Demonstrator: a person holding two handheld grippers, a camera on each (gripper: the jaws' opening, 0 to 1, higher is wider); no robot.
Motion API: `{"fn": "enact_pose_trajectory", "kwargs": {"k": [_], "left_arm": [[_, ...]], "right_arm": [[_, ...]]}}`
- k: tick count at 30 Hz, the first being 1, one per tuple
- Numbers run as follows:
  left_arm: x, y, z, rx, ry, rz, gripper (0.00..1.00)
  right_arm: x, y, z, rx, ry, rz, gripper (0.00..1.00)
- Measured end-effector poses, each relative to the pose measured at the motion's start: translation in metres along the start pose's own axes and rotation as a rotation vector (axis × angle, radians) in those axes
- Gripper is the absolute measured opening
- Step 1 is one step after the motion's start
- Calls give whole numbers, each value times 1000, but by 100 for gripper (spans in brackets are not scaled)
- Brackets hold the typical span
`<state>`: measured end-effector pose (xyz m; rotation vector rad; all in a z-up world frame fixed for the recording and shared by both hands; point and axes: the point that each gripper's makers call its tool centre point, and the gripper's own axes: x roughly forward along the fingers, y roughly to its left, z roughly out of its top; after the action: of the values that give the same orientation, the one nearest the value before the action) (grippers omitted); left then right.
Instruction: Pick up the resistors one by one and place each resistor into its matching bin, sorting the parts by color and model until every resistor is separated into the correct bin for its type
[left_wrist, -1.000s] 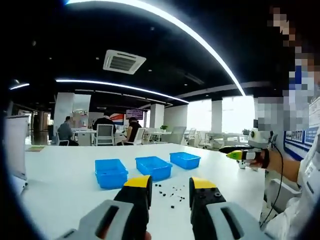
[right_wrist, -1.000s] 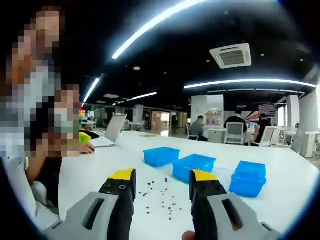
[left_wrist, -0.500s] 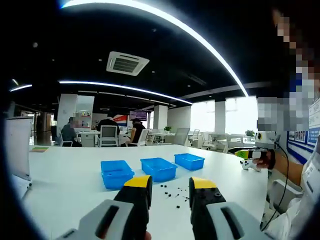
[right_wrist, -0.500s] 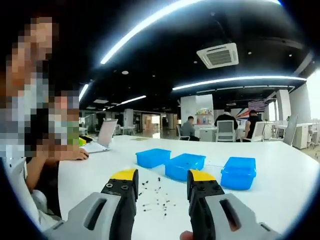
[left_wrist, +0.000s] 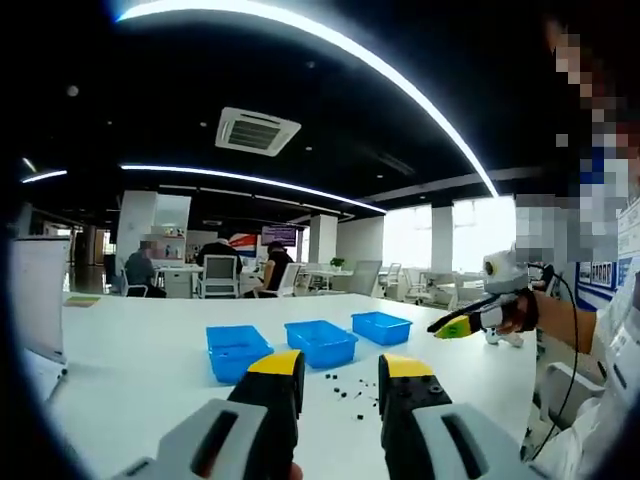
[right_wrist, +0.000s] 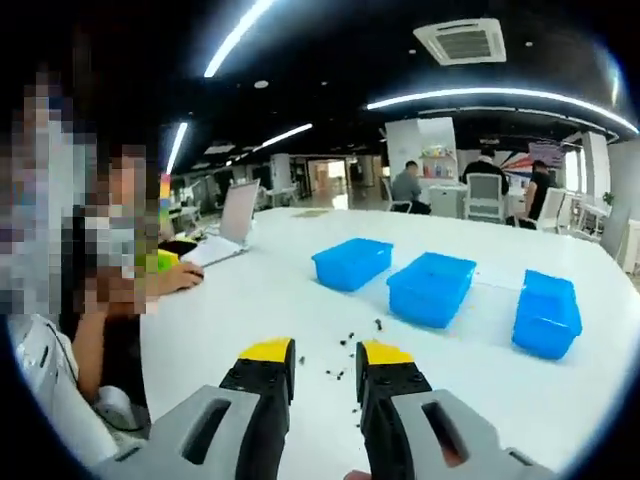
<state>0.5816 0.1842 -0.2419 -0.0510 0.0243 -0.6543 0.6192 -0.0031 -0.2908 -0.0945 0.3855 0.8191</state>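
Resistors (right_wrist: 345, 357) scattered loose on the white table (right_wrist: 250, 300), just short of three blue bins (right_wrist: 432, 288) set in a row. Left gripper (left_wrist: 340, 367) and right gripper (right_wrist: 326, 353) both held above the tabletop, jaws parted, grasping nothing. Laptop (right_wrist: 232, 225) open at the table's far side.

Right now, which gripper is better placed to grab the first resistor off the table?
Probably the right gripper: its open jaws point at the resistors just ahead. The left gripper seems to sit a little farther back from them.
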Motion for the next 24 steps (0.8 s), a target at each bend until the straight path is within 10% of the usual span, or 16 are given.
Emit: {"fn": "enact_pose_trajectory", "kwargs": {"k": [12,24], "left_arm": [[-1,0,3,-2,-12,-5,32],[0,0,4,-8,-19,-11,32]], "right_arm": [[78,12,-35,-164,324,13,23],[117,19,-65,-177,409,38,18]]}}
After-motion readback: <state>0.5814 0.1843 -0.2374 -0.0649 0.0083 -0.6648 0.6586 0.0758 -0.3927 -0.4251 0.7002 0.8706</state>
